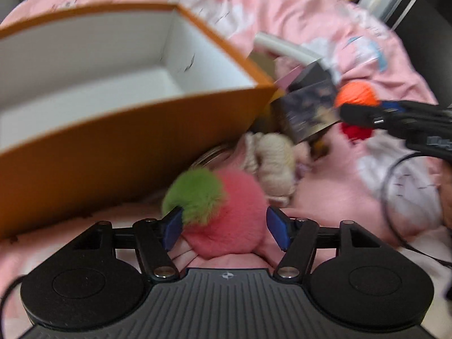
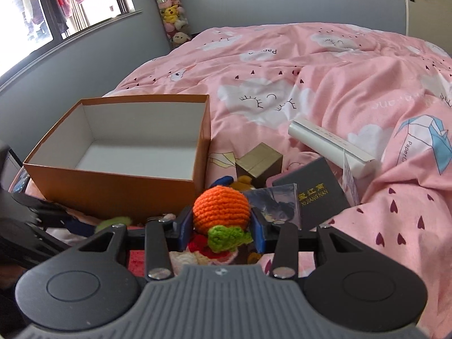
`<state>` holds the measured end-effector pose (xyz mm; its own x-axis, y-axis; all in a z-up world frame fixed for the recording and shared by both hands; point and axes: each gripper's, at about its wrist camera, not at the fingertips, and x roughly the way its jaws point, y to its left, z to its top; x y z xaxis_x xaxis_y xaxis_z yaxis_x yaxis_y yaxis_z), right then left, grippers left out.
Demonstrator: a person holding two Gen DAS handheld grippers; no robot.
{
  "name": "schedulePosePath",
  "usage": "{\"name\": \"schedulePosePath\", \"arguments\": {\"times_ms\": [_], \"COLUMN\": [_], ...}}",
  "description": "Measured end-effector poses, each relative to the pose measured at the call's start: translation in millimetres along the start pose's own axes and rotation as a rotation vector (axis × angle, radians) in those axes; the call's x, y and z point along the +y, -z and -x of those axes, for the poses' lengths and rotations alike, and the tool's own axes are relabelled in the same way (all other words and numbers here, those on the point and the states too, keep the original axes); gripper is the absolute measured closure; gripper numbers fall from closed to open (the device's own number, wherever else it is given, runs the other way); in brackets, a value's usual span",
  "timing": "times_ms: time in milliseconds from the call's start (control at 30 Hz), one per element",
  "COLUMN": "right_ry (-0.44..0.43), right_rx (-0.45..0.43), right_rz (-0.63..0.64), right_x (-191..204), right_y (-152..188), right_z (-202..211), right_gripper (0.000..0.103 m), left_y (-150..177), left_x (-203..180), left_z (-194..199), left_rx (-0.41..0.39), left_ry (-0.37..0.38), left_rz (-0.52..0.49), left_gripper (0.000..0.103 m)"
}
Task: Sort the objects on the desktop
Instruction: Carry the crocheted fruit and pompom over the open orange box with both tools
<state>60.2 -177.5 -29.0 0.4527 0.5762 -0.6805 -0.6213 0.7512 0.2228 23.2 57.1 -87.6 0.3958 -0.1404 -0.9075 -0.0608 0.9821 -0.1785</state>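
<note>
Left gripper (image 1: 224, 226) spread wide around the pink pom-pom (image 1: 228, 214), apparently to grasp it; right gripper (image 2: 221, 221) clamps the orange crochet ball (image 2: 221, 207), presumably bound for the empty box (image 2: 113, 180).

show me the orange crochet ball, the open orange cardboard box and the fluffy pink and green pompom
orange crochet ball (image 2: 221, 208): right wrist view, its front
open orange cardboard box (image 2: 113, 189): right wrist view, front wall
fluffy pink and green pompom (image 1: 237, 206): left wrist view, pink part

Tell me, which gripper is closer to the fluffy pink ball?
Left. The left gripper has its fingers open on either side of the fluffy pink ball. The right gripper is off to the side, holding the orange crochet ball.
</note>
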Motion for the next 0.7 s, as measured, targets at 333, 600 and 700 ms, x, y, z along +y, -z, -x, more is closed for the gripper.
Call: {"name": "schedulePosePath", "arguments": {"times_ms": [333, 600, 700], "right_ry": [-0.006, -0.002, -0.003], "right_rx": [0.013, 0.014, 0.012], "right_rz": [-0.015, -0.012, -0.012], "right_x": [-2.8, -3.0, -2.7], "right_y": [1.7, 1.8, 0.9], "right_z": [-2.1, -3.1, -2.9], "right_gripper": [0.058, 0.057, 0.057], "left_y": [0.5, 13.1, 17.7], "left_x": [-6.6, 1.3, 2.6], "left_z": [-42.3, -16.3, 0.5], "left_rx": [0.101, 0.041, 0.014], "left_ry": [-0.088, -0.082, -0.071], "left_rz": [-0.014, -0.023, -0.038], "left_gripper": [0.034, 0.051, 0.051]}}
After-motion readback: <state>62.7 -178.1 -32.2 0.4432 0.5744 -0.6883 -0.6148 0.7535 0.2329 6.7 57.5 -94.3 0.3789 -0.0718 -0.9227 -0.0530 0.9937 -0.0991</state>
